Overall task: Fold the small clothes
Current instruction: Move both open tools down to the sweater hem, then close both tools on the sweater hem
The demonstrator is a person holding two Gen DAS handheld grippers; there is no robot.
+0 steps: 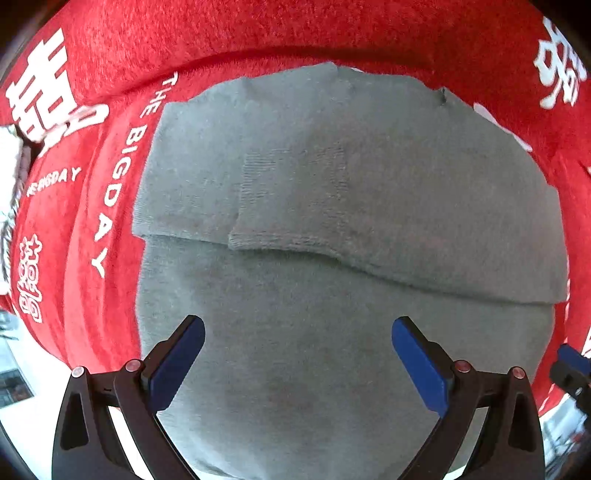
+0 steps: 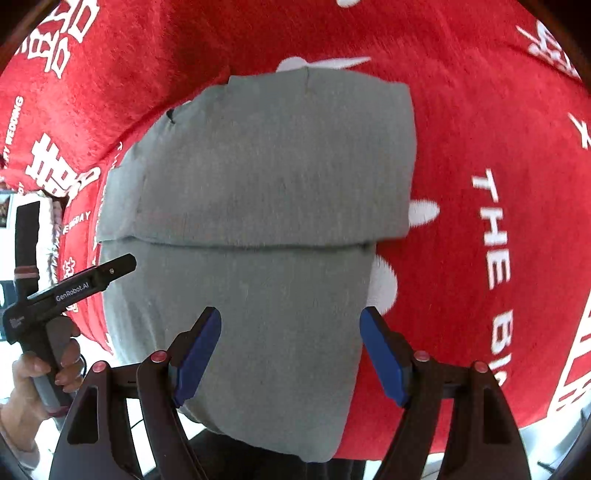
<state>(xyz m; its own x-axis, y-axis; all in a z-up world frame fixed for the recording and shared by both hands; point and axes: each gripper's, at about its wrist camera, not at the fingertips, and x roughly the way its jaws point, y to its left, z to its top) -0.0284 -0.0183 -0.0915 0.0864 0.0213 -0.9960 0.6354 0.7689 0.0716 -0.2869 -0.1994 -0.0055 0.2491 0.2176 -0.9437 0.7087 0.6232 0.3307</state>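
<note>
Red blanket (image 1: 295, 33), printed with white characters and the words "THE BIG DAY", covers the whole work surface and surrounds the garment on its far, left and right sides. In the right wrist view a broad band of bare red pile lies to the garment's right; in the left wrist view a narrower band runs along its left side. The blanket's near edge shows at the lower corners of both views, with pale floor beyond.

Grey garment (image 1: 332, 184), a small knitted piece, lies flat on the blanket and fills the middle of both views. Its far portion is folded over the near portion, leaving a raised fold edge (image 1: 295, 251) that runs crosswise, above the fingers in both views. The near hem (image 2: 280, 443) hangs at or over the blanket's near edge.

Left gripper (image 1: 298, 332) points down over the near half of the garment, its blue pads (image 1: 173, 365) spread wide with nothing between them but cloth below; contact cannot be told.

Right gripper (image 2: 290, 325) stands likewise spread over the near half, one pad (image 2: 384, 354) at the garment's right edge, gripping nothing.

The person's hand (image 2: 44, 369) holds the left gripper's handle at the lower left of the right wrist view.
</note>
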